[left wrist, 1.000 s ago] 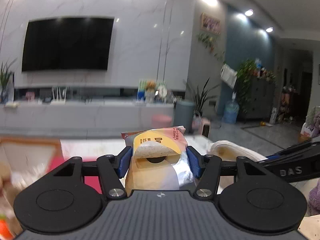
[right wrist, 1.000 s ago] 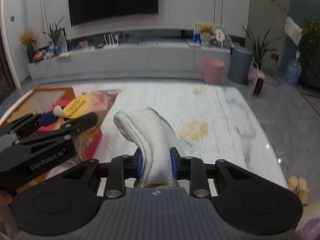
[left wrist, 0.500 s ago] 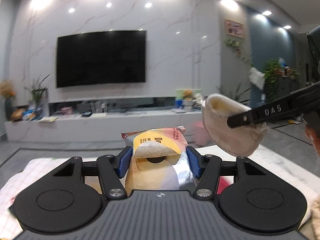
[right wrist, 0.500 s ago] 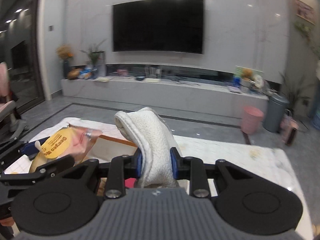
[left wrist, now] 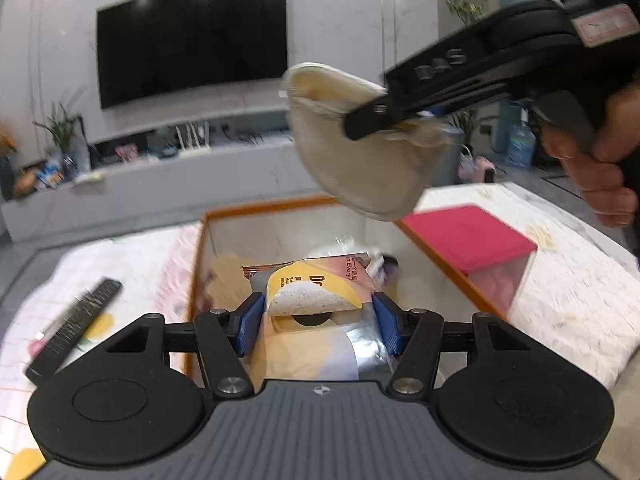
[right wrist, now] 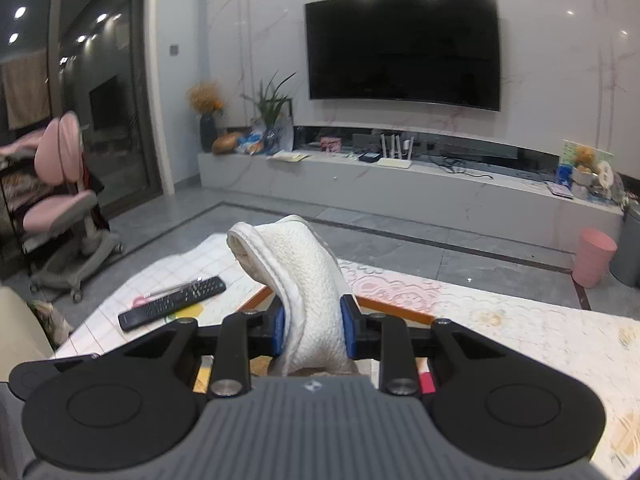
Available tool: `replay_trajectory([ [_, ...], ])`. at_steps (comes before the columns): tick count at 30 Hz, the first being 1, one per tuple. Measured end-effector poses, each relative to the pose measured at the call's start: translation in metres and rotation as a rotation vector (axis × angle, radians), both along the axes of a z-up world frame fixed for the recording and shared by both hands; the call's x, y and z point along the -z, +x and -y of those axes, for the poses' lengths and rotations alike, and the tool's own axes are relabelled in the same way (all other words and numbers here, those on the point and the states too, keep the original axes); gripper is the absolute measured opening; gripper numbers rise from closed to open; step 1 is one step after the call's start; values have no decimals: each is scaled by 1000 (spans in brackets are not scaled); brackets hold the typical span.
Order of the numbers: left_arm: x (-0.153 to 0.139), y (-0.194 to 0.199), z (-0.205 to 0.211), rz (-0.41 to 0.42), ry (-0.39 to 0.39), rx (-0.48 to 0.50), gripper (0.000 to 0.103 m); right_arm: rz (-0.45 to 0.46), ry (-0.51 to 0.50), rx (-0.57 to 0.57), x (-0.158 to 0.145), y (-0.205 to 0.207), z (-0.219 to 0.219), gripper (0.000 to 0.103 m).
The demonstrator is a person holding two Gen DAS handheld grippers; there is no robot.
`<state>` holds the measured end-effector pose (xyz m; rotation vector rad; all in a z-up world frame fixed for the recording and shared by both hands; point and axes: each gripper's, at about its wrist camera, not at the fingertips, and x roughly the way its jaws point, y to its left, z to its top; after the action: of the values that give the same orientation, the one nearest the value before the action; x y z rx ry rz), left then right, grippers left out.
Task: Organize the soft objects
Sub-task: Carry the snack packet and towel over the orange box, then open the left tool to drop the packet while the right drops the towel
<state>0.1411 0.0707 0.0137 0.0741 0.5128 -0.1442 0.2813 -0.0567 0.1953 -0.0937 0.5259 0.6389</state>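
Snack packet [left wrist: 316,300] sits directly between the blue pads [left wrist: 249,326] of the left gripper [left wrist: 318,320], its yellow-and-orange printed end projecting forward past the fingertips and its silver lower part running back toward the gripper body. Jaws of the left gripper are partly closed and clamp the packet on both sides. Below and beyond the packet lies an orange-rimmed box [left wrist: 198,264] on the patterned table [left wrist: 580,280]; pale, crinkled contents inside the box are blurred and cannot be identified. A pink slab [left wrist: 468,236] rests across the right rim of the box. A black remote control [left wrist: 74,324] lies on the table to the left of the box, clear of it. The right gripper [right wrist: 313,326] is closed to a narrow gap on a white folded cloth [right wrist: 304,280], which arches up and forward out of the pads. In the left wrist view the same cloth [left wrist: 360,152] hangs from the right gripper [left wrist: 376,118] above the far right part of the box, with the holding hand [left wrist: 596,168] cut off at the right frame edge. In the right wrist view, the remote control [right wrist: 172,308] lies to the near left and an orange rim segment [right wrist: 392,312] shows just beyond the fingers; the box interior is hidden behind the gripper body. Motion blur softens the table pattern in both views.
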Motion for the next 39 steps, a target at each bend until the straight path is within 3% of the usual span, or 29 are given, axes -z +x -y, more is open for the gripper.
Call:
replay_trajectory([
  [4, 10, 9, -11, -79, -53, 45, 66, -15, -73, 14, 22, 13, -28, 27],
  [10, 14, 11, -28, -95, -207, 107, 66, -39, -133, -15, 47, 34, -57, 27],
  [12, 14, 10, -26, -96, -226, 126, 66, -56, -138, -25, 54, 42, -62, 27],
  [19, 16, 7, -24, -109, -198, 131, 66, -185, -238, -89, 91, 87, -90, 27],
  [22, 13, 6, -23, -116, -164, 109, 66, -245, -304, -52, 112, 110, -104, 27],
  [25, 11, 9, -26, -137, -130, 105, 64, -339, -285, -12, 128, 129, -112, 27],
  [27, 10, 13, -31, -166, -157, 95, 62, -379, -299, 6, 136, 136, -122, 27],
  [31, 19, 22, -39, -241, -188, 69, 61, -388, -335, 20, 151, 141, -138, 27],
  [35, 28, 19, -28, -208, -107, 84, 61, -451, -324, 78, 159, 147, -137, 30],
  [39, 25, 18, -29, -190, -125, 85, 63, -472, -295, 110, 159, 149, -131, 36],
])
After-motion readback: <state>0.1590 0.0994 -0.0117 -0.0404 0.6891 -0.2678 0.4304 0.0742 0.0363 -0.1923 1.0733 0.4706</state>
